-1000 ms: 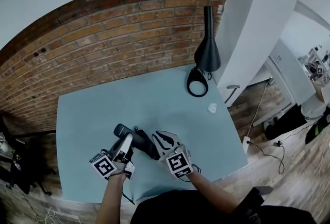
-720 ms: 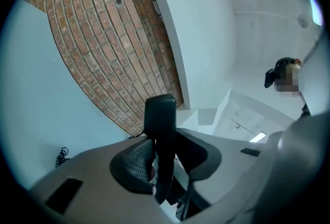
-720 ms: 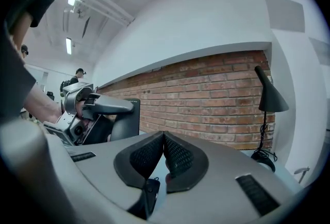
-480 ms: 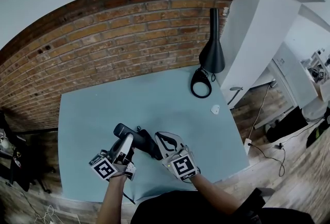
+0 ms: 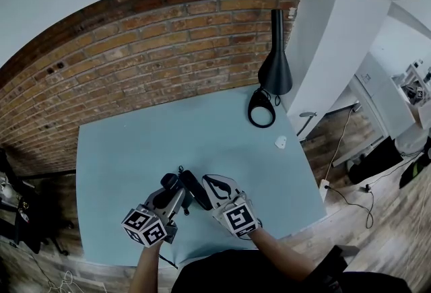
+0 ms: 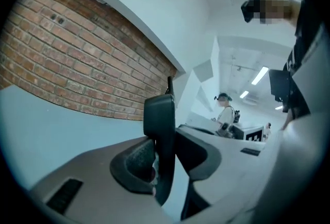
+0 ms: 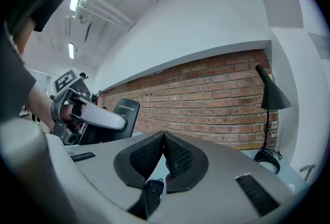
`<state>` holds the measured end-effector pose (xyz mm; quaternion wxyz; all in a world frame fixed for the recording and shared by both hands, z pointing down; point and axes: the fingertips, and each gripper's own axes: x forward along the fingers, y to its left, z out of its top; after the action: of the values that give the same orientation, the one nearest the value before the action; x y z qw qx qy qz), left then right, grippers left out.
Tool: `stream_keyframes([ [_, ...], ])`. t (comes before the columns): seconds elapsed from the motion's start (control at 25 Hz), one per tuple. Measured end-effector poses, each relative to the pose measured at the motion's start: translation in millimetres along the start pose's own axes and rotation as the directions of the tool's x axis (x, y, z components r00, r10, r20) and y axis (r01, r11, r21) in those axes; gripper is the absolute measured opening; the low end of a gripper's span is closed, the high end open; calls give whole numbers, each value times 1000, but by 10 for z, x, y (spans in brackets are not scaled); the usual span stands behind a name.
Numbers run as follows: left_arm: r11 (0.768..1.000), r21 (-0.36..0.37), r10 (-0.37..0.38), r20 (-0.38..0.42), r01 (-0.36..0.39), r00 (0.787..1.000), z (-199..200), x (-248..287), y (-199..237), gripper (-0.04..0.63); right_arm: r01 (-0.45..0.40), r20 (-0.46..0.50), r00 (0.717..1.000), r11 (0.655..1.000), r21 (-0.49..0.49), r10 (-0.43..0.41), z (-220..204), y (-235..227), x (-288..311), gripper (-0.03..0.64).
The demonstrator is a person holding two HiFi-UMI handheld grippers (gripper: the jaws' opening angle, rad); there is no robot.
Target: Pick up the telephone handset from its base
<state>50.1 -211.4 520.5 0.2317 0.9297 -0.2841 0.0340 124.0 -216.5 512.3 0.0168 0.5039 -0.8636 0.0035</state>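
Observation:
The black telephone handset (image 6: 159, 115) stands upright between my left gripper's (image 6: 160, 156) pads, which press on both its sides. In the head view the left gripper (image 5: 174, 192) holds the handset (image 5: 168, 183) just above the pale blue table (image 5: 128, 150), near its front edge. The black base (image 5: 195, 190) lies right beside it, between the two grippers. My right gripper (image 5: 210, 182) is at the base's right side with its pads closed together. The right gripper view shows its pads (image 7: 178, 156) touching, a small black part just below them, and the held handset (image 7: 124, 112) at left.
A black cone desk lamp (image 5: 273, 69) with a ring foot (image 5: 259, 115) stands at the table's back right corner. A small white object (image 5: 279, 142) lies near the right edge. A brick wall (image 5: 135, 62) runs behind the table. People stand in the room beyond.
The left gripper has rolled and shifted right with the handset, whose far end swung from the upper left toward the right gripper and now stands upright. The right gripper has stayed put.

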Motion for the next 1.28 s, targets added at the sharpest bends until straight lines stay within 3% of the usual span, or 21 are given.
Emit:
stream_keyframes([
  [0.2, 996, 81, 41, 3, -42, 999, -71, -64, -31, 124, -14, 4, 1000, 1000, -5, 14, 11, 35, -22, -1],
  [0.36, 976, 158, 138, 66, -147, 988, -26, -173, 44, 124, -33, 15, 999, 999, -2, 33, 19, 92, -48, -2],
  [0.52, 958, 185, 206, 96, -220, 974, -22, -216, 132, 124, -81, 20, 997, 997, 15, 81, 20, 203, -71, -2],
  [0.76, 943, 225, 233, 87, -247, 969, -87, -174, 160, 124, -132, 16, 991, 991, 11, 131, 1, 280, -72, -2],
  [1.0, 934, 254, 239, 80, -252, 968, -136, -123, 179, 124, -114, -9, 993, 993, 24, 115, -70, 246, -69, -2],
  [1.28, 913, 293, 271, 85, -284, 959, -186, -113, 220, 124, -108, -65, 992, 994, -31, 106, -214, 268, -31, -3],
])
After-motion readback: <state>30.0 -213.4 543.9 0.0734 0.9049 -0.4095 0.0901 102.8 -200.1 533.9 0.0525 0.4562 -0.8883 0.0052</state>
